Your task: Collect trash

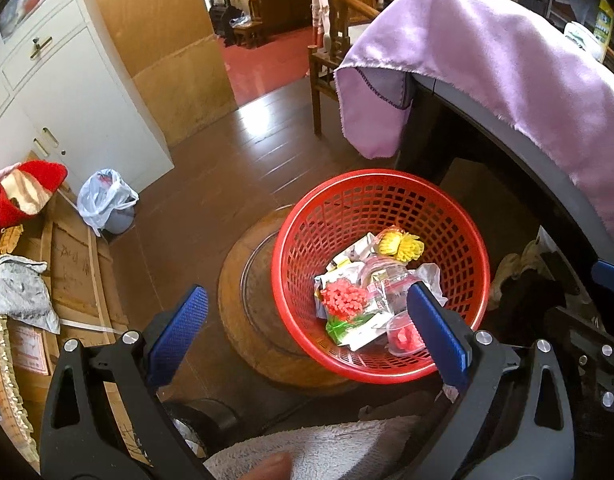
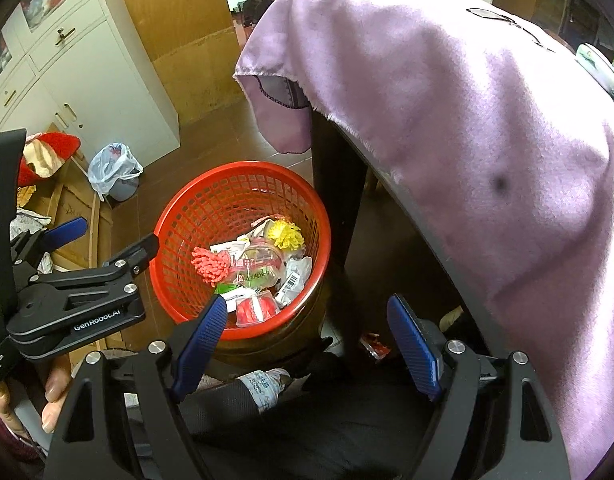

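Trash (image 1: pixel 367 292) lies heaped in a round red plastic lattice basket (image 1: pixel 307 236), just ahead of the left gripper (image 1: pixel 307 334) and toward its right finger: crinkled white wrappers, a clear plastic pouch, a knobbly coral-red tassel (image 1: pixel 344 300), a frilly yellow one (image 1: pixel 401 245) and a small clear cup (image 1: pixel 405 334) with red pieces inside. The gripper's blue ribbed pads (image 1: pixel 178 332) stand wide apart with nothing between them. The basket sits on a round wooden stool (image 1: pixel 235 304). A smooth lilac cloth (image 1: pixel 487 64) drapes a dark table, up and to the right of the fingers.

From the right wrist, the same basket (image 2: pixel 179 224) sits forward and left of the right gripper (image 2: pixel 309 344), whose blue pads (image 2: pixel 199 344) also gape, holding nothing. The left gripper (image 2: pixel 111 236) shows at the far left, its black fingers spread beside the basket's rim. The lilac cloth (image 2: pixel 467 120) fills the space above and to the right
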Demonstrator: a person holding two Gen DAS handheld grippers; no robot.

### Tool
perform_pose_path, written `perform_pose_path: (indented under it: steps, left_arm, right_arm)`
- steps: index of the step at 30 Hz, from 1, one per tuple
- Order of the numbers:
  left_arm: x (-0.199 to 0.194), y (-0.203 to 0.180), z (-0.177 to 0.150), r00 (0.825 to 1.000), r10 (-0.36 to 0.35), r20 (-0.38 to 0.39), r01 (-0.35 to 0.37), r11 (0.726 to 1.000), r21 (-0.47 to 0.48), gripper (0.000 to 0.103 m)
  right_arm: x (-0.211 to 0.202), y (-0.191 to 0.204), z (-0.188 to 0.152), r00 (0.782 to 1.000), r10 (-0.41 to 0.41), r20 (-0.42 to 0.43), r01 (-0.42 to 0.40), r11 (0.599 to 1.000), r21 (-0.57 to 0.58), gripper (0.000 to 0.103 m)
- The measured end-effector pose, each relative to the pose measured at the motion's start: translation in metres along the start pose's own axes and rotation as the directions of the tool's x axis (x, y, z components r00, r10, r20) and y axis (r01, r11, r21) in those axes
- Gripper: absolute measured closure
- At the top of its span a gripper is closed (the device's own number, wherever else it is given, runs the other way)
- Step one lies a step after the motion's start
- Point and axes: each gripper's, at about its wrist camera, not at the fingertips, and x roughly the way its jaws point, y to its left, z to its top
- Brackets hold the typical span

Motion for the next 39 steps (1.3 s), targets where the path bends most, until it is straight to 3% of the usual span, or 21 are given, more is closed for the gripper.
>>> perform_pose_path:
  steps: [39]
  left_arm:
    - [-0.0015,-0.0009,-0.0018,1.0,-0.01,-0.006,0.01,1.0,-0.011,0.007]
  right_arm:
    - [-0.002,-0.0002,0.0001,1.0,0.0,0.001,0.0,1.0,0.0,0.022]
